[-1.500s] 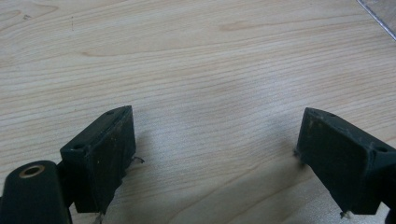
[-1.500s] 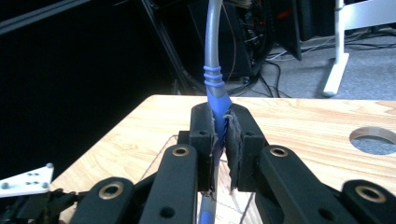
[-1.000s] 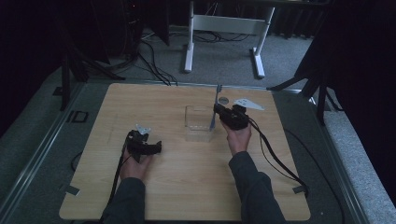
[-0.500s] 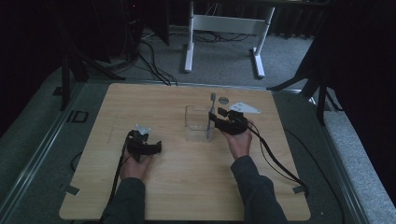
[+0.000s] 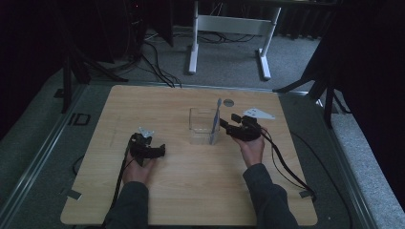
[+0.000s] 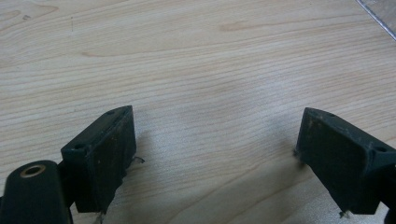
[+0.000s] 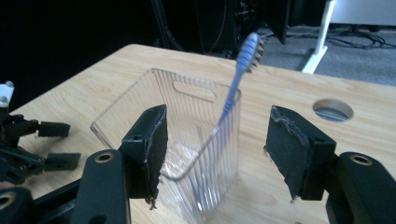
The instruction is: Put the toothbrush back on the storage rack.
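Jaws on my right gripper (image 7: 215,154) have just been opening and are now standing wide, nothing pressed between them, and they are hovering just beside the near corner of the clear ribbed container (image 7: 187,140). Inside it the blue toothbrush (image 7: 236,79) is leaning, head up, against the container's upper rim; in the high view the toothbrush (image 5: 216,121) is showing at the side of the container (image 5: 200,125) nearest my right gripper (image 5: 228,125).

My left gripper (image 5: 160,150) is lying on the wooden table (image 5: 157,100), well apart, jaws spread over bare wood.

I am judging the risk to be in backing away: a pad clipping the rim could tip the light container and spill the brush.
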`<state>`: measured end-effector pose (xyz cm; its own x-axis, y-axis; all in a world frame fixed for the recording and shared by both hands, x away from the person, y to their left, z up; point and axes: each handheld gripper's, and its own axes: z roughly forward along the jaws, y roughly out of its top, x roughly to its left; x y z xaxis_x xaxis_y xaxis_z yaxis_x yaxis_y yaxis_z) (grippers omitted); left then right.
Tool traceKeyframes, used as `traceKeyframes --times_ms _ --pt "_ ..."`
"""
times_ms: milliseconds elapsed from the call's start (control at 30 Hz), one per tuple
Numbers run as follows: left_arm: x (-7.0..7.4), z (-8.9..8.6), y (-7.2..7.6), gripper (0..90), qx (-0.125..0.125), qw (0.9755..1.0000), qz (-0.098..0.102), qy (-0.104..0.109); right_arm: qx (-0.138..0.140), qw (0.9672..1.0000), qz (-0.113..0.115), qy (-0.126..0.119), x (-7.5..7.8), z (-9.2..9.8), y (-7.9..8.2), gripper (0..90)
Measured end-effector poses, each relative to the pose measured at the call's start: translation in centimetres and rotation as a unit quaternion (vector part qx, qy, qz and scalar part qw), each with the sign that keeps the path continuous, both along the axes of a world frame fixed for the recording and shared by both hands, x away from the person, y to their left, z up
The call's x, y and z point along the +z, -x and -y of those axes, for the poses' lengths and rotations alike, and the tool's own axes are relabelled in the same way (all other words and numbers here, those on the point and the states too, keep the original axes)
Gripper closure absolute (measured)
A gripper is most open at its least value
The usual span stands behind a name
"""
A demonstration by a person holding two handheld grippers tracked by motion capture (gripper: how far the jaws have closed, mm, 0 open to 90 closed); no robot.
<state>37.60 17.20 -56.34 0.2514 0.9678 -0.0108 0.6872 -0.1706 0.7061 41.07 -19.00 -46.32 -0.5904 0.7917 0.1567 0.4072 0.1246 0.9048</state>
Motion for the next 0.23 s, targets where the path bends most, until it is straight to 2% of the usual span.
traceKeyframes --times_ms 133,233 --pt "0.00 0.00 0.00 12.1 0.000 1.0000 0.000 0.000 -0.011 0.9998 -0.010 0.010 -0.05 0.47 0.23 39.1" --pt "0.00 0.01 0.00 12.1 0.000 1.0000 0.000 0.000 -0.016 0.9992 -0.029 0.022 -0.13 1.06 0.81 39.5"
